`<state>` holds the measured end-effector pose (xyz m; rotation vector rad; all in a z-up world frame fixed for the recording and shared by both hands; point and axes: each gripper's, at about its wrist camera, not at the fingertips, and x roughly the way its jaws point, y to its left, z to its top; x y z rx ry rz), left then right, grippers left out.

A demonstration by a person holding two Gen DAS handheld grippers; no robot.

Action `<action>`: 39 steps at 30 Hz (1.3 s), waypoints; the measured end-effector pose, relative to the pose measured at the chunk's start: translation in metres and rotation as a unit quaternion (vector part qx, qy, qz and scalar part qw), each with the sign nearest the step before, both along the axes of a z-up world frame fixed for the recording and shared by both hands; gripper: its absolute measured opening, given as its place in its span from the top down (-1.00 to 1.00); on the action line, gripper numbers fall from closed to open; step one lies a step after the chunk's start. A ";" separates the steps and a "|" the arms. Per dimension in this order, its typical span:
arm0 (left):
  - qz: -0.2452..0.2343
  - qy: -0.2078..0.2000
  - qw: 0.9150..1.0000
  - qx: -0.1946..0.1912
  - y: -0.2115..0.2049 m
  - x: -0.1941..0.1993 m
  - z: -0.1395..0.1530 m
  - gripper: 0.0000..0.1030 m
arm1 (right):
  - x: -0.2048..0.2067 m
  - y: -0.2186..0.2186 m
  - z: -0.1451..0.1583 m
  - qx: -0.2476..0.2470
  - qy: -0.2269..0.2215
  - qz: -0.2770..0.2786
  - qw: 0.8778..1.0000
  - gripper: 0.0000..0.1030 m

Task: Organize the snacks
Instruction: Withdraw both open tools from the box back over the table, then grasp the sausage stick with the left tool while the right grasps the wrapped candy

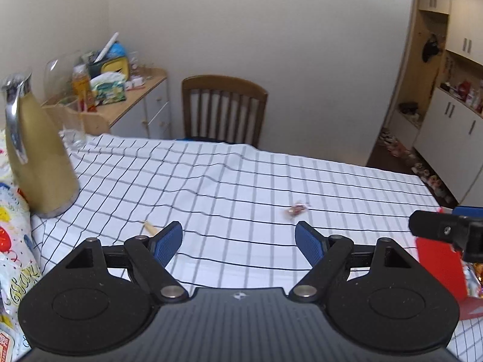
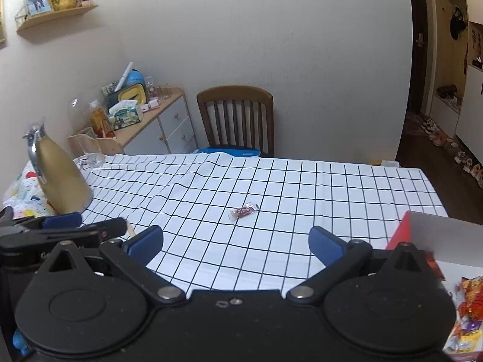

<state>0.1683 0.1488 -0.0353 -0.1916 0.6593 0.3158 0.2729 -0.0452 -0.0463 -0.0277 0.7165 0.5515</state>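
The left gripper (image 1: 239, 239) hangs over the checked tablecloth (image 1: 241, 175) with its blue pads spread wide and nothing between them; the right gripper (image 2: 236, 242) stands just as wide apart and empty. A small wrapped candy (image 2: 244, 211) lies alone on the cloth at twelve o'clock from the right gripper, about one o'clock from the left. A red box (image 2: 401, 230) holding snack packets (image 2: 471, 304) sits at three o'clock, a gold jug (image 1: 36, 150) at ten.

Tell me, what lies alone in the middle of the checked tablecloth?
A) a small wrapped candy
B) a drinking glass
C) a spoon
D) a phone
A: a small wrapped candy lies by itself on the checked tablecloth, ahead of both grippers' open blue fingers.
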 end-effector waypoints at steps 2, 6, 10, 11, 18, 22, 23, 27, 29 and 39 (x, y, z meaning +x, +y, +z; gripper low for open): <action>0.013 0.003 1.000 -0.008 0.013 0.001 -0.006 -0.59 | 0.007 0.009 -0.005 -0.005 0.004 -0.006 1.000 -1.00; 0.046 0.011 0.999 -0.014 0.037 0.007 -0.019 -0.59 | 0.022 0.025 -0.013 -0.014 0.010 -0.014 1.000 -1.00; 0.082 0.025 0.996 -0.022 0.062 0.014 -0.035 -0.59 | 0.041 0.040 -0.022 -0.024 0.018 -0.026 0.999 -1.00; 0.087 0.028 0.995 -0.028 0.068 0.016 -0.039 -0.59 | 0.046 0.043 -0.025 -0.026 0.020 -0.030 0.999 -1.00; 0.114 0.050 0.990 -0.062 0.100 0.026 -0.074 -0.59 | 0.081 0.065 -0.047 -0.043 0.040 -0.050 0.997 -0.98; 0.128 0.058 0.987 -0.074 0.111 0.029 -0.093 -0.59 | 0.099 0.075 -0.059 -0.046 0.058 -0.064 0.995 -0.94; 0.131 0.060 0.987 -0.075 0.113 0.030 -0.097 -0.59 | 0.104 0.078 -0.062 -0.048 0.060 -0.068 0.995 -0.94; 0.145 0.077 0.983 -0.078 0.121 0.033 -0.116 -0.59 | 0.122 0.091 -0.073 -0.056 0.073 -0.083 0.992 -0.91; 0.151 0.084 0.981 -0.085 0.125 0.036 -0.123 -0.58 | 0.130 0.095 -0.081 -0.059 0.081 -0.091 0.991 -0.90; 0.163 0.077 0.977 -0.110 0.137 0.056 -0.139 -0.57 | 0.164 0.115 -0.116 -0.072 0.126 -0.120 0.982 -0.52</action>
